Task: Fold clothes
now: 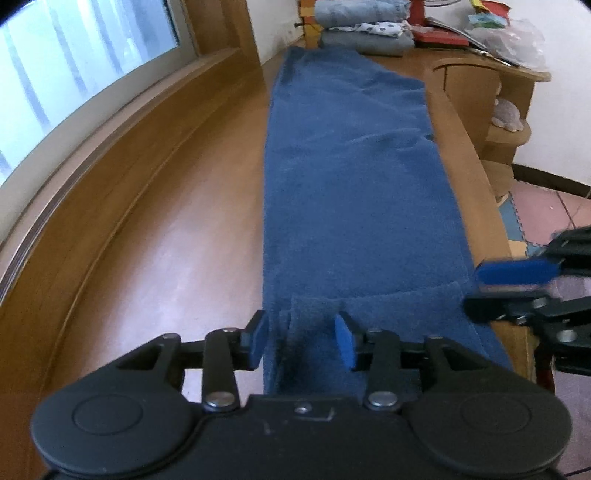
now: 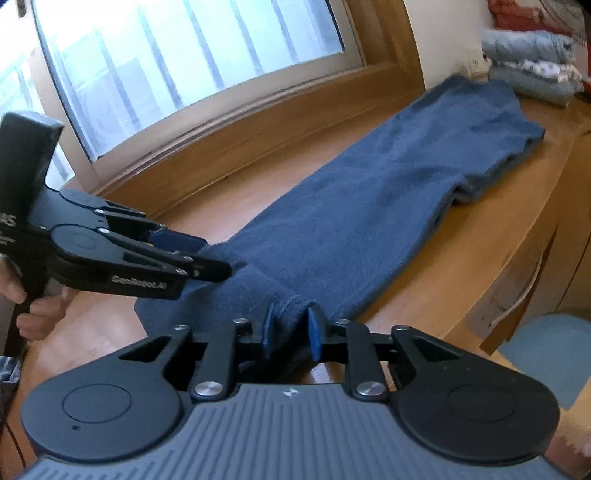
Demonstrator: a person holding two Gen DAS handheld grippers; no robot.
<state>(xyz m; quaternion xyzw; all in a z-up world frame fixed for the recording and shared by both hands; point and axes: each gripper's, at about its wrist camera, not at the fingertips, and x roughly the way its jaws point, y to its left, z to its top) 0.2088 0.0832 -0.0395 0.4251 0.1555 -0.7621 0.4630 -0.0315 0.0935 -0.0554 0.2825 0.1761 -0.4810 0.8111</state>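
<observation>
A long dark blue garment (image 1: 351,184) lies folded into a narrow strip along the wooden platform (image 1: 166,221), reaching to the far wall. My left gripper (image 1: 301,339) is at its near left corner, with a raised fold of cloth between the blue pads (image 1: 258,339); a gap shows beside the cloth. My right gripper (image 2: 291,334) straddles the near right corner of the garment (image 2: 369,206), its jaws slightly apart around the hem. Each gripper shows in the other view: the right gripper (image 1: 472,290) and the left gripper (image 2: 218,256), held by a hand (image 2: 33,314).
A stack of folded clothes (image 1: 365,26) sits at the platform's far end, beside a cluttered wooden shelf (image 1: 498,62). A window (image 1: 74,55) runs along the left. The platform's right edge drops to a drawer front with a handle (image 2: 517,295) and a tiled floor (image 1: 546,210).
</observation>
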